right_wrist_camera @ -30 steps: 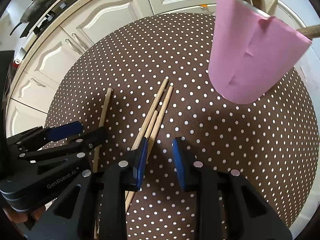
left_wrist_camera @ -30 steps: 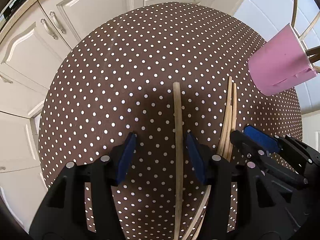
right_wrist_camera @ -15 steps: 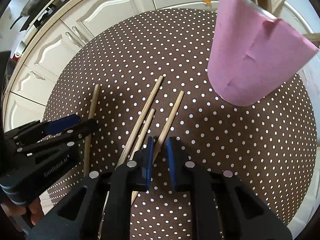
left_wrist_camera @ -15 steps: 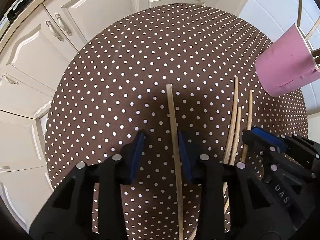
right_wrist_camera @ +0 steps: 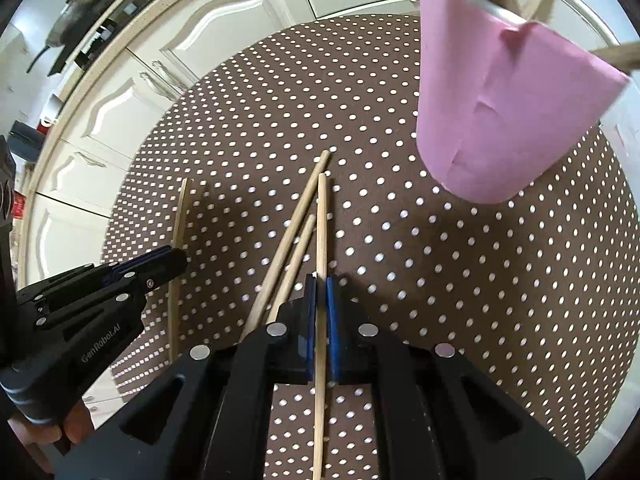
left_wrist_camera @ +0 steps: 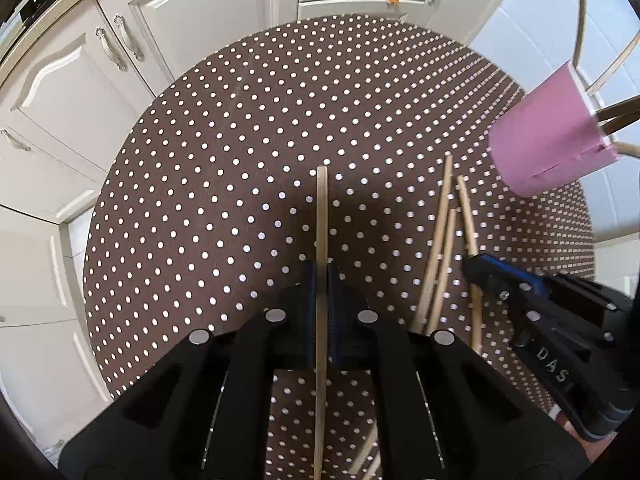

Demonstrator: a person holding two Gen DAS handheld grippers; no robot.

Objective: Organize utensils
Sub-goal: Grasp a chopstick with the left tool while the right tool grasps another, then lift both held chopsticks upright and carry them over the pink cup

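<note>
Bright, even daylight fills both fisheye views, strongest beyond the pink paper-wrapped cup (right_wrist_camera: 496, 104), where the background washes out pale blue-white. The round brown worktop with white polka dots (left_wrist_camera: 224, 184) bulges under heavy barrel distortion, and dark vignetting rims each frame. Soft shadows pool on the cloth just ahead of the black left claw (left_wrist_camera: 321, 276) and the black right claw (right_wrist_camera: 321, 284). The cup's rim and the wooden sticks standing in it look smeared; the dots near it stay crisp.
</note>
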